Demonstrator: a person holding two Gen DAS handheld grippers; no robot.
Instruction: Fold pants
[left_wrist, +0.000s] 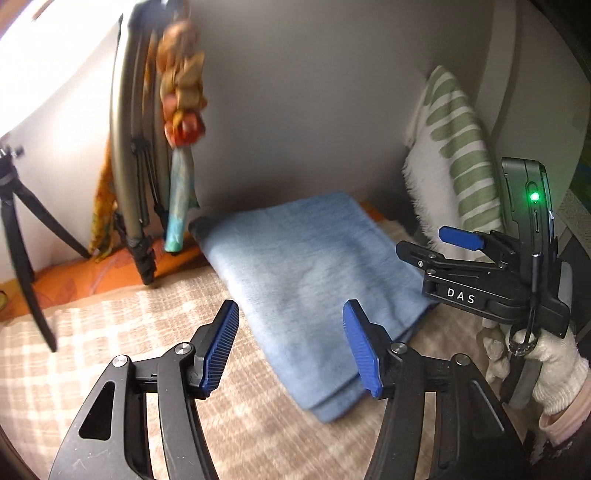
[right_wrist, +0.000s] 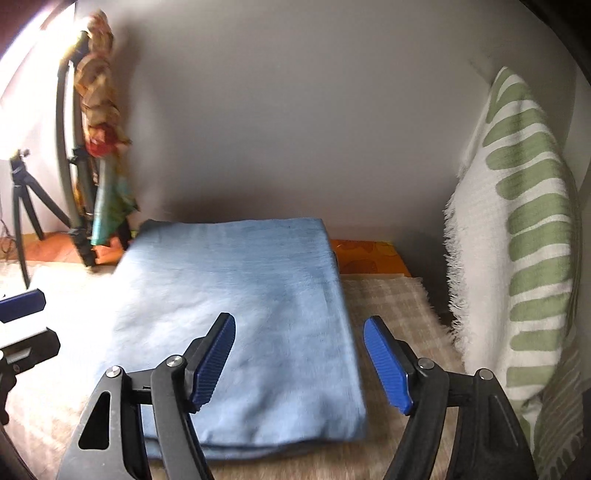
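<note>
**Pants folded, both tongs standing empty**

The left tongs (left_wrist: 291, 345) and right tongs (right_wrist: 299, 360) are gaping wide, gripping nothing. Beyond them the blue pants (right_wrist: 236, 317) are lying folded flat on the checked blanket (left_wrist: 122, 332), with a striped pillow (right_wrist: 517, 236) leaning behind.

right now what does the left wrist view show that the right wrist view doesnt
Only the left wrist view: the whole right tool seen from the side, with its green light, and the gloved hand holding it.

Only the right wrist view: the near right corner of the folded blue pants, and just a tip of the left tool at the left edge.

Both: the pants lying folded on the checked blanket, both tools open with nothing between their pads, the green-striped pillow, the tripod and the grey wall.
</note>
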